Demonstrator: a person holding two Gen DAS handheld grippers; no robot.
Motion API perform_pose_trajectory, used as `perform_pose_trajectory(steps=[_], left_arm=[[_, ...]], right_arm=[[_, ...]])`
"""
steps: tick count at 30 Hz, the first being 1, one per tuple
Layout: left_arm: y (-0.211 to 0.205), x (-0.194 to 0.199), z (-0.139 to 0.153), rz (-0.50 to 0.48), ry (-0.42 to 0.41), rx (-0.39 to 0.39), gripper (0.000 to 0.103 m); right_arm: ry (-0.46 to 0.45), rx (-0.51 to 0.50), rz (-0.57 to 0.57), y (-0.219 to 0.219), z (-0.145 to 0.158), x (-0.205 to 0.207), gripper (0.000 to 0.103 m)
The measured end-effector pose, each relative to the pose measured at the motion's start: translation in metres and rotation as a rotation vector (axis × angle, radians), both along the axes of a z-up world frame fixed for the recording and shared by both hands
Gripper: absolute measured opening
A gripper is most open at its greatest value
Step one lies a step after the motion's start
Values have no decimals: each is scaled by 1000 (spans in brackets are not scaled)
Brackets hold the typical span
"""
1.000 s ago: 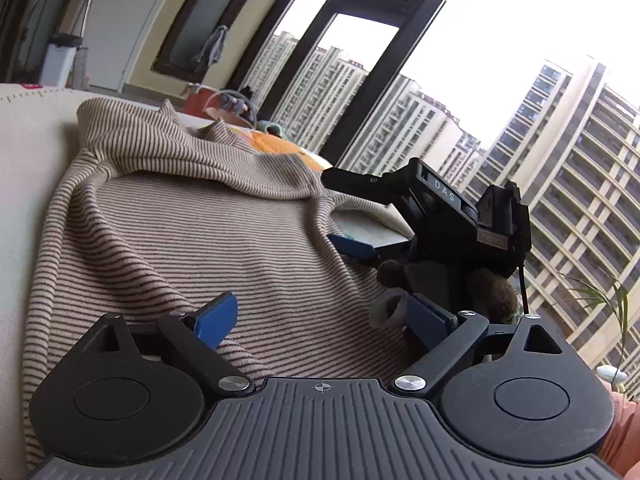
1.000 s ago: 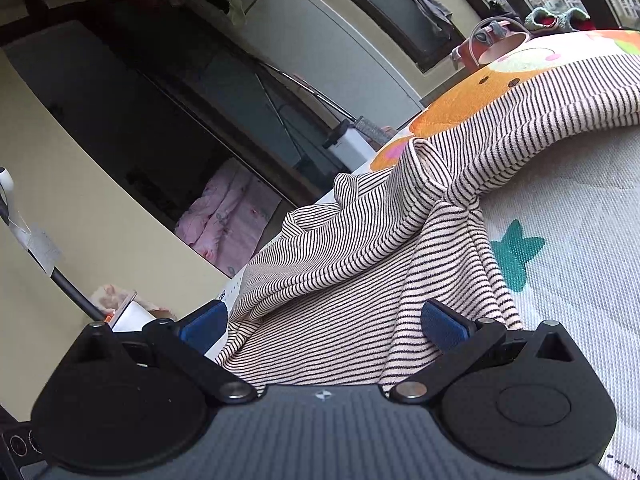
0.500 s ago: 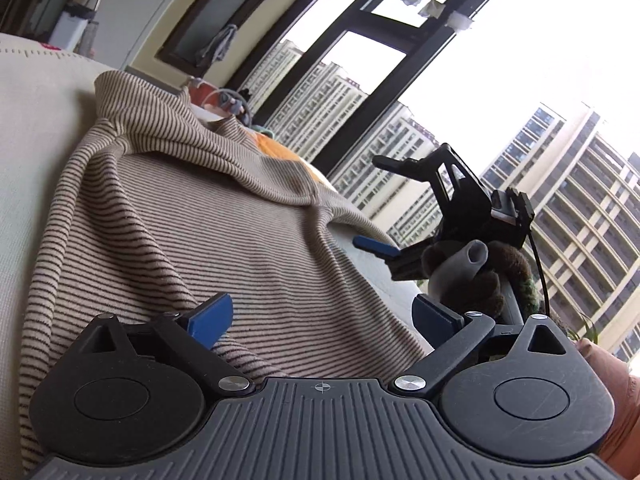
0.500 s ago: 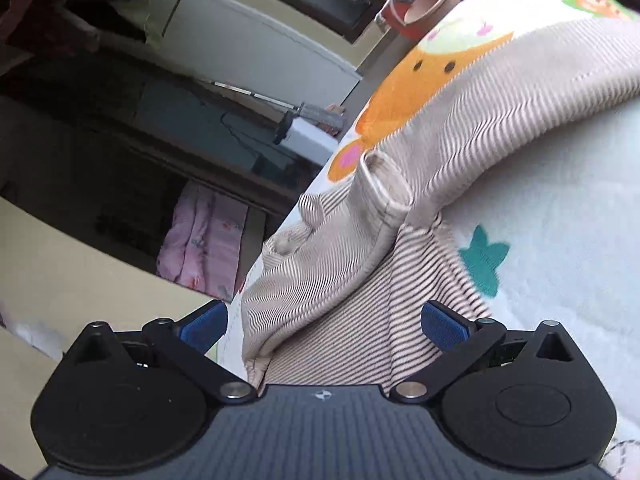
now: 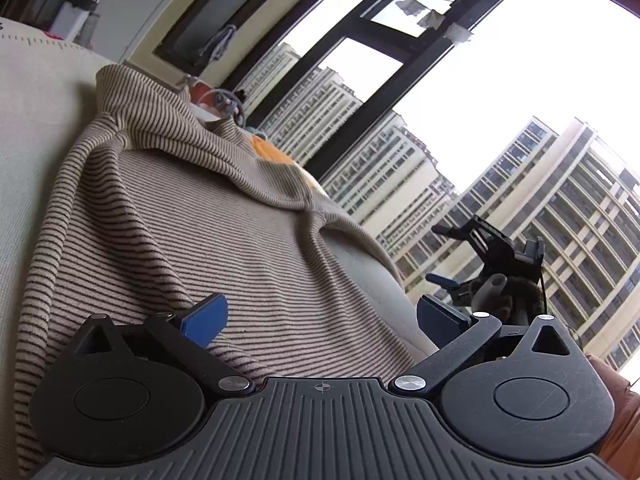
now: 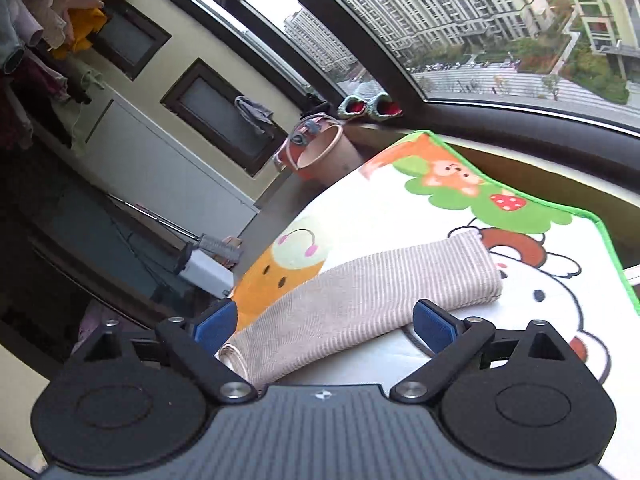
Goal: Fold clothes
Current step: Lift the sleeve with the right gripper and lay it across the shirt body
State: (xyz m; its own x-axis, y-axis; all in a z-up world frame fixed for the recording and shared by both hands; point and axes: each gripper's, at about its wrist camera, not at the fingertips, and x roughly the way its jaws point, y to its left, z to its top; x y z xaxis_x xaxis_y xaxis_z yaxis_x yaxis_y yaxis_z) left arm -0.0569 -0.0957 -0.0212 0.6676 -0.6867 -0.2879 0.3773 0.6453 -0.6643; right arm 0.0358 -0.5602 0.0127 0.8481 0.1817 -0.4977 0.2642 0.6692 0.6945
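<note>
A cartoon-printed mat (image 6: 400, 216) is spread over the work surface, and the striped garment (image 5: 208, 232) is laid on it. In the left wrist view the body of the garment is seen lying fairly flat, with a thick ridge of bunched cloth running across its far part and the near hem reaching under the left gripper (image 5: 320, 316). In the right wrist view one sleeve (image 6: 380, 288) is stretched out across the mat, its cuff end lying flat and apart from the body. No stacked, squared fold can be made out; the garment is judged to be only partly folded at most, with the sleeve and the bunched ridge left to be brought in, though the low, skewed views may hide a fold.

The left gripper's fingers are held wide apart above the hem, nothing between them. The right gripper (image 6: 324, 320) is likewise spread, with the sleeve passing beneath and between its fingers but not pinched.
</note>
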Motion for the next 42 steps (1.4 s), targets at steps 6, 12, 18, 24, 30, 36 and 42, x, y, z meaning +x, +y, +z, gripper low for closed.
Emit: perform_pose_trajectory(steps=[6, 12, 18, 24, 30, 36, 42], left_arm=[[-1, 1, 0, -5, 3, -4, 103], [-2, 3, -1, -6, 6, -6, 103], [-2, 3, -1, -6, 7, -5, 103], [-1, 3, -2, -7, 7, -14, 103], [1, 2, -3, -3, 2, -25, 103], [-2, 0, -2, 7, 1, -9, 103], [-3, -2, -1, 9, -2, 4, 103]], right_arm=[[90, 123, -78, -25, -49, 3, 87], [80, 278, -186, -45, -86, 35, 86], [39, 157, -134, -32, -58, 62, 17], [-81, -108, -22, 7, 21, 71, 11], [-212, -296, 118, 67, 103, 77, 10], [-289, -443, 327, 172, 153, 85, 11], [-252, -498, 548, 276, 154, 94, 11]])
